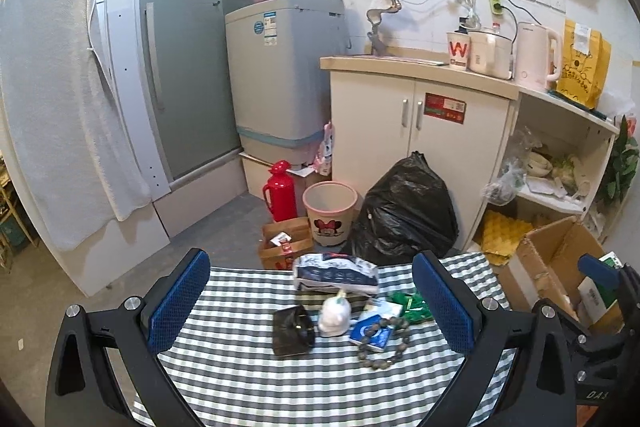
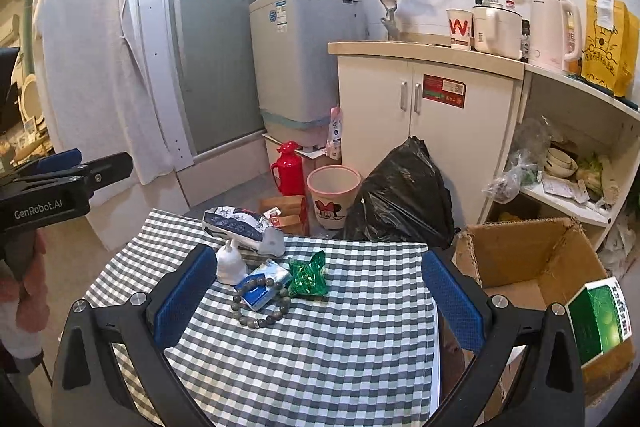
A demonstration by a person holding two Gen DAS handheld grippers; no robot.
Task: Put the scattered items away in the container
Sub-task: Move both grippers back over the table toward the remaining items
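Observation:
On the checked tablecloth [image 1: 240, 375] lie a black pouch [image 1: 291, 331], a white bell-shaped object [image 1: 335, 315], a bead bracelet [image 1: 375, 363] resting on a blue packet [image 1: 370, 335], a green foil packet [image 1: 412, 307] and a tissue pack [image 1: 336, 271]. My left gripper [image 1: 312, 303] is open, its blue pads either side of these items and above the cloth. My right gripper [image 2: 320, 301] is also open, over the table's right half; the bracelet [image 2: 256, 323] and green packet [image 2: 308, 273] lie between its pads. The cardboard box [image 2: 532, 259] stands to the right, with a green box [image 2: 598, 319] inside.
Beyond the table's far edge are a black rubbish bag [image 1: 404, 211], a pink bin [image 1: 330, 211], a red flask [image 1: 280, 193] and a small brown box [image 1: 285, 243]. A white cabinet [image 1: 420, 131] and a washing machine [image 1: 284, 67] stand behind. A person's sleeve [image 2: 28, 291] is at the left.

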